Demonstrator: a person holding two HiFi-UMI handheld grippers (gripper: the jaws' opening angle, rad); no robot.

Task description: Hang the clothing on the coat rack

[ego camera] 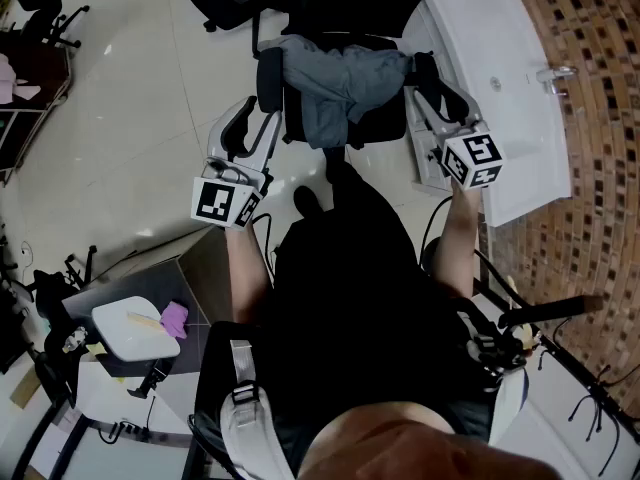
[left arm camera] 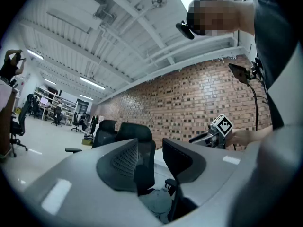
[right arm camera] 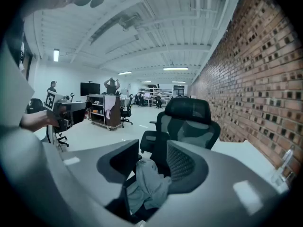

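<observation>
Looking down from my head cam, the crumpled grey-blue cloth garment lies on the black mesh office chair, between my left gripper and right gripper. Left gripper view: jaws apart, gripping nothing. Right gripper view: jaws apart too, garment just ahead.

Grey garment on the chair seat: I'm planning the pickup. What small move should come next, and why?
Probably ease the right gripper forward and down onto the grey garment: its jaws stand open, and the cloth lies crumpled on the office chair seat in line with them, not yet gripped.
</observation>
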